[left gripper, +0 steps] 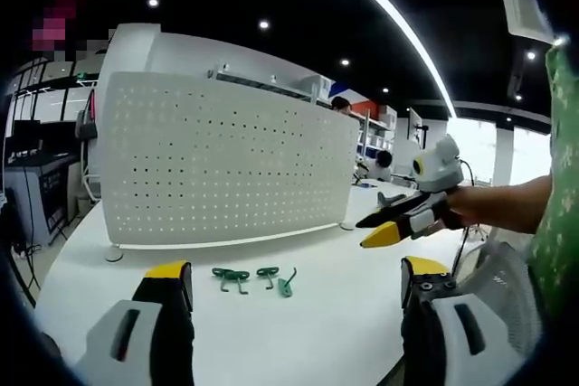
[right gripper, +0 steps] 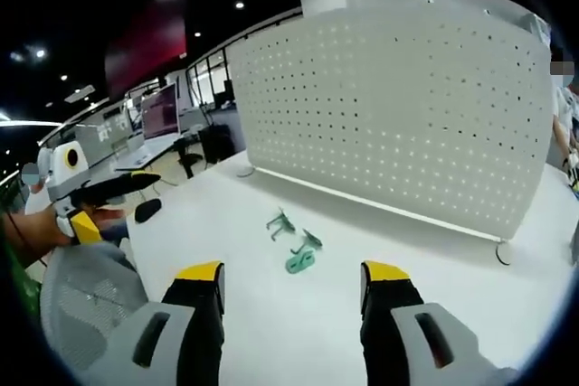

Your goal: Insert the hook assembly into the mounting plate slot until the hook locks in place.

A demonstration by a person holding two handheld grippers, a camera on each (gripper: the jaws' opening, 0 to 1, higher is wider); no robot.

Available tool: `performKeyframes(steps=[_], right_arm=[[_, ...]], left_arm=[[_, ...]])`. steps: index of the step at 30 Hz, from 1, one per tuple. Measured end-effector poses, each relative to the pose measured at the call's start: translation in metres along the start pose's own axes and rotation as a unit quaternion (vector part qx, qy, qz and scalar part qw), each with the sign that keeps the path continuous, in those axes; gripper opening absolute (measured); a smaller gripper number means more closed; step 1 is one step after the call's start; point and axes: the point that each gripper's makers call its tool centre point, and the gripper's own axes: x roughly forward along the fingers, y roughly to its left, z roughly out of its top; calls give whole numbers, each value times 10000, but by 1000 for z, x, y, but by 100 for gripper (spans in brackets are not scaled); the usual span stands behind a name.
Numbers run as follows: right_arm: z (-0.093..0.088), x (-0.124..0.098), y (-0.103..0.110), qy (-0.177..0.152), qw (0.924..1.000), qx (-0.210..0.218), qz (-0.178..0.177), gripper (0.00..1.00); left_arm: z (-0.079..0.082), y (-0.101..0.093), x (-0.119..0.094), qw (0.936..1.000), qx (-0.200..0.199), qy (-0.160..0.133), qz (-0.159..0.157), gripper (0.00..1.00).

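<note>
Three green hooks lie loose on the white table (left gripper: 317, 332) in front of an upright white pegboard plate (left gripper: 226, 160): two (left gripper: 232, 277) (left gripper: 268, 273) side by side and a third (left gripper: 287, 287) beside them. My left gripper (left gripper: 296, 270) is open just short of them, with nothing between its jaws. My right gripper (left gripper: 371, 230) hangs in the air to the right, held by a hand. In the right gripper view its own jaws (right gripper: 292, 272) stand wide open and empty before the hooks (right gripper: 280, 221) (right gripper: 308, 241) (right gripper: 299, 263) and the pegboard (right gripper: 398, 106). The left gripper (right gripper: 113, 201) shows at the left.
The pegboard stands on small round feet (left gripper: 113, 253) (right gripper: 504, 253). A grey mesh chair (right gripper: 90, 305) (left gripper: 498, 287) sits at the table's near edge. Desks with monitors (right gripper: 161, 110) stand in the room behind.
</note>
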Motion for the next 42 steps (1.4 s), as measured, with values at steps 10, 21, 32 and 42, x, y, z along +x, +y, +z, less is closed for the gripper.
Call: performKeyframes(steps=[10,21,32,42], right_arm=[[-2,21,-7,179,9998,-10,34,57],[-12,43,-12,441,9990,66,78,53],[-18,66,-12,639,9977,147,158,50],[-26,84,-12,823,9960,272,197,46]], left_arm=[[-1,1,0,10000,13,19,19,98],[-2,1,0,10000,32,41,32,97],[-3,2,0,10000,30,74,51,97],[-3,1,1,10000,15,71,11,96]])
